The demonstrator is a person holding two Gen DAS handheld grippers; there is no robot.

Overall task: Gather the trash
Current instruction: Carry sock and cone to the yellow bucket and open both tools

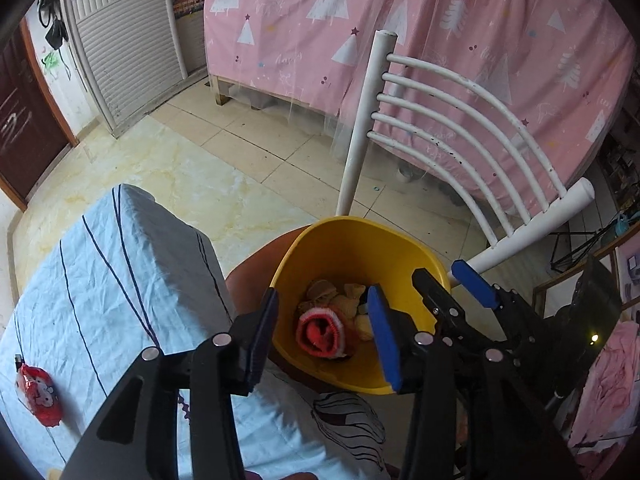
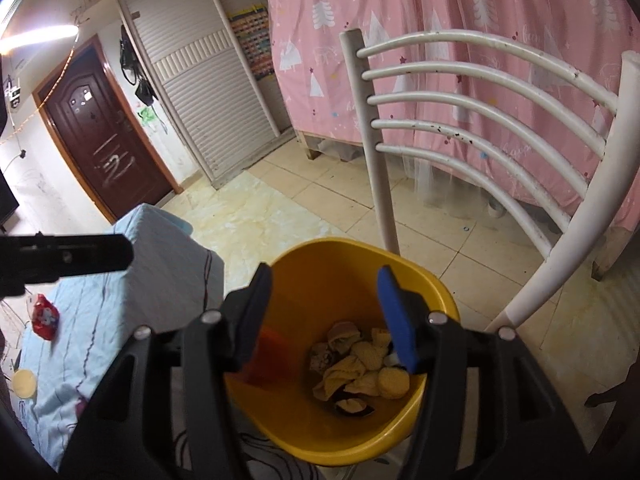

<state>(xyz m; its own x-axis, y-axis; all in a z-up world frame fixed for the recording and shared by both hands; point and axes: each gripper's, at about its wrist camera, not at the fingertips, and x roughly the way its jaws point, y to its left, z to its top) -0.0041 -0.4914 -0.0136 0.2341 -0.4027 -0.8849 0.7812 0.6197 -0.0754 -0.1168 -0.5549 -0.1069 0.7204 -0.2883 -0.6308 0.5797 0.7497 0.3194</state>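
Note:
A yellow bin (image 1: 352, 248) stands on a chair seat, also in the right wrist view (image 2: 320, 264). It holds crumpled yellowish scraps (image 2: 368, 368) and a red and white rolled piece (image 1: 320, 334). A blurred red shape (image 2: 272, 356) shows inside the bin's left wall in the right wrist view. My left gripper (image 1: 326, 334) is open and empty above the bin. My right gripper (image 2: 324, 320) is open and empty above the bin; it also shows in the left wrist view (image 1: 452, 284). A red snack wrapper (image 1: 38, 394) lies on the blue-sheeted table, also in the right wrist view (image 2: 45, 316).
The white chair back (image 1: 460, 128) rises behind the bin. The table with the light blue cloth (image 1: 100, 280) is left of the bin. A round pale disc (image 2: 24, 382) lies on the cloth. A pink-curtained bed (image 1: 400, 40) and a brown door (image 2: 100, 120) stand farther off.

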